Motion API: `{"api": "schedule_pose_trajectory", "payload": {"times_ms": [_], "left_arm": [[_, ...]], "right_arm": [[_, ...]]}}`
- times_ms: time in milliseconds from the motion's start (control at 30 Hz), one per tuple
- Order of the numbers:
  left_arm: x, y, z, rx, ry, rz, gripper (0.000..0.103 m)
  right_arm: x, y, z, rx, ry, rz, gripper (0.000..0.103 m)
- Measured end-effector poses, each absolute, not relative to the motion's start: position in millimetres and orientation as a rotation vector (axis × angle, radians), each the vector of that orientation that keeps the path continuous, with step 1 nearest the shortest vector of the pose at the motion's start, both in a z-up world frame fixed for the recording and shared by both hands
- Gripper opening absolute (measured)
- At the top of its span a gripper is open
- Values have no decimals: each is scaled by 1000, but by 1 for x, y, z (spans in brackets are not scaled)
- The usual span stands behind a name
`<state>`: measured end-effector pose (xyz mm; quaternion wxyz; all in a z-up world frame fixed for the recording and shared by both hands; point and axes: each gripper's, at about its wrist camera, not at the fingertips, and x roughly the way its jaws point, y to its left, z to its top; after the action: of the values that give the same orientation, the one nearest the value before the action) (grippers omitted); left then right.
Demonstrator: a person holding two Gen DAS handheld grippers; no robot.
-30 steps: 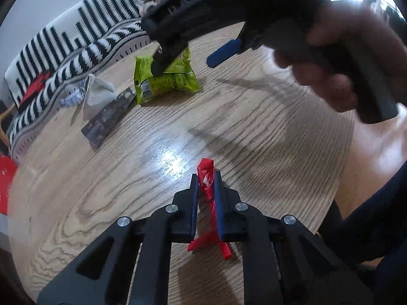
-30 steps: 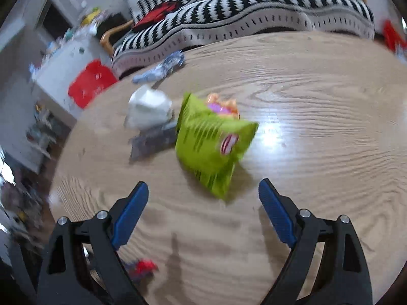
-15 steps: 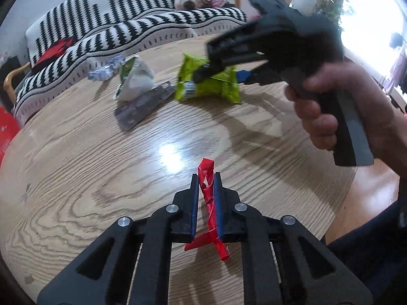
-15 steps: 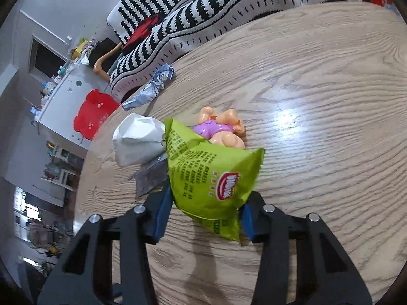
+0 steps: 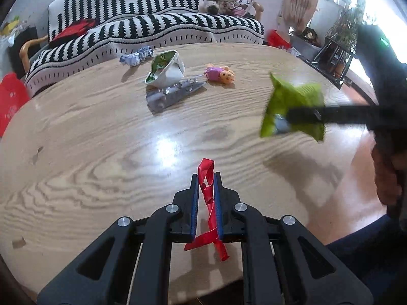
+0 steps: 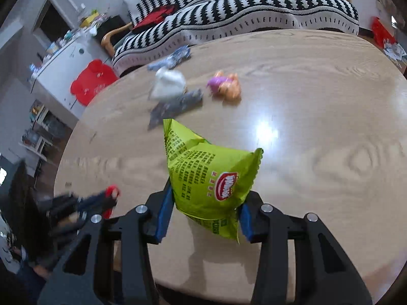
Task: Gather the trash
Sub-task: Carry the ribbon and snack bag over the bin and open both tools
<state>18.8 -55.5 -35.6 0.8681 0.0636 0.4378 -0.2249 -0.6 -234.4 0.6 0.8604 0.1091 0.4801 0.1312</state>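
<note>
Above the round wooden table [image 5: 76,152], both grippers tilt steeply downward. The left gripper [image 5: 205,203] is clamped on a twisted red wrapper strip [image 5: 206,183]. The right gripper [image 6: 203,216] pinches a puffy, creased green snack bag [image 6: 211,178] with a red logo, held clear of the tabletop.
</note>
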Motion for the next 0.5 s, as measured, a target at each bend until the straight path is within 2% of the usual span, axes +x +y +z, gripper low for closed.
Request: {"api": "schedule_pose_trajectory", "payload": {"times_ms": [300, 500], "left_arm": [[-52, -55, -27, 139, 898, -504, 11], [-98, -56, -45, 158, 939, -565, 11]], "right_arm": [[-109, -201, -5, 137, 1001, 324, 44], [-151, -190, -24, 119, 1051, 338, 44]]}}
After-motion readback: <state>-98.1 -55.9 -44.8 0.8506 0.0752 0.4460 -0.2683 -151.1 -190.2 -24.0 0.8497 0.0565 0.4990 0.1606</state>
